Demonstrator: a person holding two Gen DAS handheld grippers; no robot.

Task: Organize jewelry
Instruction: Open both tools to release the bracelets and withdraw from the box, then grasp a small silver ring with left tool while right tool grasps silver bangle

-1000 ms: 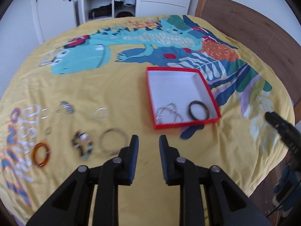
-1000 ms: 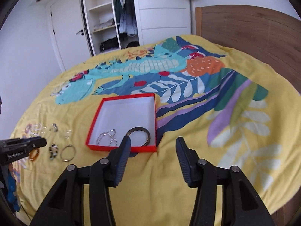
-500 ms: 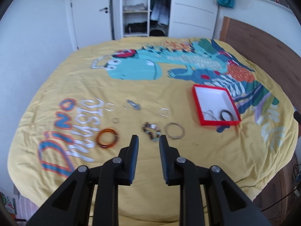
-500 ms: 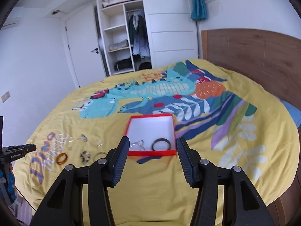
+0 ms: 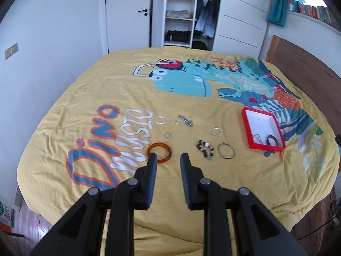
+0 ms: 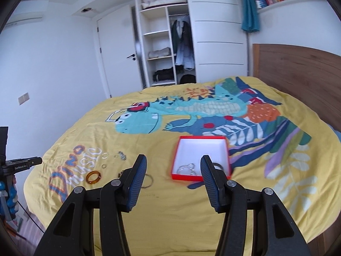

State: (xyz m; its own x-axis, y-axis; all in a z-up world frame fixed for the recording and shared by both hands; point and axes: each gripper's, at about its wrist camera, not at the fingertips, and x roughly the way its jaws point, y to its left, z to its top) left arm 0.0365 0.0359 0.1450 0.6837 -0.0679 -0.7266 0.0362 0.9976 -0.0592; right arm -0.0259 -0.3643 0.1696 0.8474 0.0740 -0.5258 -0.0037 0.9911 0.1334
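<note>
A red box (image 5: 247,128) with a white inside lies on the yellow bedspread; it holds a silver chain (image 5: 258,138) and a dark bangle (image 5: 272,140). Left of it lie an amber bangle (image 5: 160,152), a beaded bracelet (image 5: 205,151), a silver bangle (image 5: 226,150) and several small rings (image 5: 160,120). My left gripper (image 5: 168,162) is open and empty, high above the bed's near edge, close to the amber bangle in view. My right gripper (image 6: 173,166) is open and empty, held high before the red box (image 6: 200,140). The amber bangle (image 6: 93,177) shows at left.
The bedspread (image 5: 127,89) has a dinosaur print. A wooden headboard (image 6: 298,68) is at right. An open wardrobe (image 6: 164,49) and a white door (image 5: 125,17) stand behind the bed. The left gripper's body (image 6: 19,164) shows at the right wrist view's left edge.
Both grippers have pulled back and up from the bed. The left view has swung left, from the red box toward the loose jewelry. Both stay open and empty.
</note>
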